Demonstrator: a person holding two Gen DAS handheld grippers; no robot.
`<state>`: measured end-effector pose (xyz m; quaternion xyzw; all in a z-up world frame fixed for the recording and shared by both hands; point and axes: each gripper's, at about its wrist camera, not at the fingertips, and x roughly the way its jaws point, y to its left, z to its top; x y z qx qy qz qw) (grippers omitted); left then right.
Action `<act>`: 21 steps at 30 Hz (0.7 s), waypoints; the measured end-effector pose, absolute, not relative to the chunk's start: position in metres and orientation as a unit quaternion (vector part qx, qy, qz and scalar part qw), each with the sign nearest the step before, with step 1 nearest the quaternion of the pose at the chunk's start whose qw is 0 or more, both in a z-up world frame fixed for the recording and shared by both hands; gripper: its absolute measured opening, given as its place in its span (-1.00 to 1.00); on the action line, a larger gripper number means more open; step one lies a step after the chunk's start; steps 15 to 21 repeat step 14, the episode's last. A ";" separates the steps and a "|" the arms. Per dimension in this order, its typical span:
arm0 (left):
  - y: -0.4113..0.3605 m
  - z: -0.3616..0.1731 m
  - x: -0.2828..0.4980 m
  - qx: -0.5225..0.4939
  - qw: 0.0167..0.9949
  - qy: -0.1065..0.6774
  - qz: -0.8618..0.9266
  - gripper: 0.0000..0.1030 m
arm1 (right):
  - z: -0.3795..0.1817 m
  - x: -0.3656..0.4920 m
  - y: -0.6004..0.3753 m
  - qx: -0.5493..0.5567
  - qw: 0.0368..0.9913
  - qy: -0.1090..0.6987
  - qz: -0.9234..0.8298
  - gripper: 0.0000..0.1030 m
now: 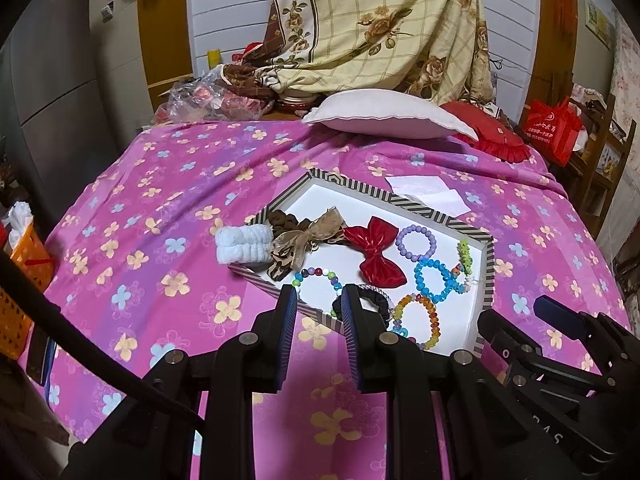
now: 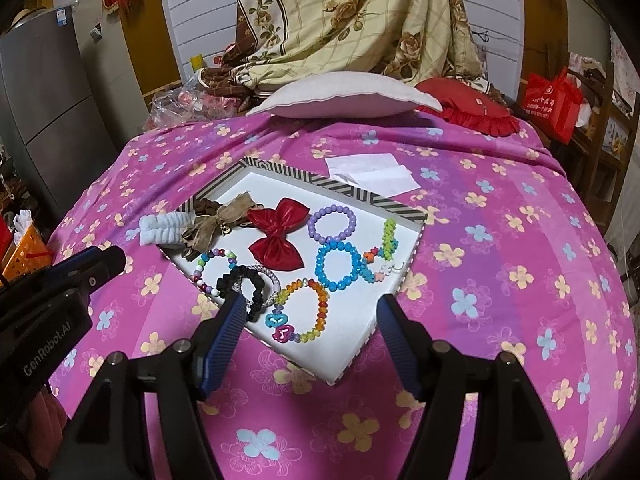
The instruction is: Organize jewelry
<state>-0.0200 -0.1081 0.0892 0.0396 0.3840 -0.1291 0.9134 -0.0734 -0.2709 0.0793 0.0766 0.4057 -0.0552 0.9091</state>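
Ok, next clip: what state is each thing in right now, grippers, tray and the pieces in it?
left gripper: open, empty
right gripper: open wide, empty
striped tray: lidless, on the bedspread
red bow: flat in tray
blue bracelet: flat in tray
purple bracelet: flat in tray
white scrunchie: draped over the tray's rim

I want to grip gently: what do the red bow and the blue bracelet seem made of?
Red bow: looks like glossy satin or a vinyl-like fabric, given its bright sheen along soft creases. Blue bracelet: faceted translucent beads, probably plastic or glass, glinting; whether the cord is elastic cannot be told.
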 end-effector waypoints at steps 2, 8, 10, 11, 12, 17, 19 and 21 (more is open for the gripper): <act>-0.107 0.086 -0.019 0.040 0.913 0.386 -0.129 -0.32 | 0.076 -0.072 -0.271 0.076 0.908 0.407 -0.055 0.38; -0.108 0.079 -0.015 0.038 0.910 0.389 -0.138 -0.32 | 0.069 -0.067 -0.271 0.077 0.906 0.413 -0.053 0.38; -0.107 0.076 -0.015 0.039 0.910 0.388 -0.140 -0.32 | 0.068 -0.066 -0.272 0.078 0.905 0.415 -0.052 0.38; -0.109 0.077 -0.015 0.041 0.910 0.388 -0.139 -0.32 | 0.068 -0.065 -0.273 0.078 0.905 0.415 -0.052 0.38; -0.110 0.077 -0.014 0.042 0.910 0.388 -0.138 -0.32 | 0.067 -0.064 -0.275 0.079 0.905 0.416 -0.051 0.38; -0.109 0.075 -0.011 0.043 0.909 0.392 -0.136 -0.32 | 0.066 -0.064 -0.282 0.082 0.905 0.414 -0.052 0.38; -0.109 0.075 -0.011 0.043 0.909 0.392 -0.136 -0.32 | 0.066 -0.064 -0.282 0.082 0.905 0.414 -0.052 0.38; -0.109 0.075 -0.011 0.043 0.909 0.392 -0.136 -0.32 | 0.066 -0.064 -0.282 0.082 0.905 0.414 -0.052 0.38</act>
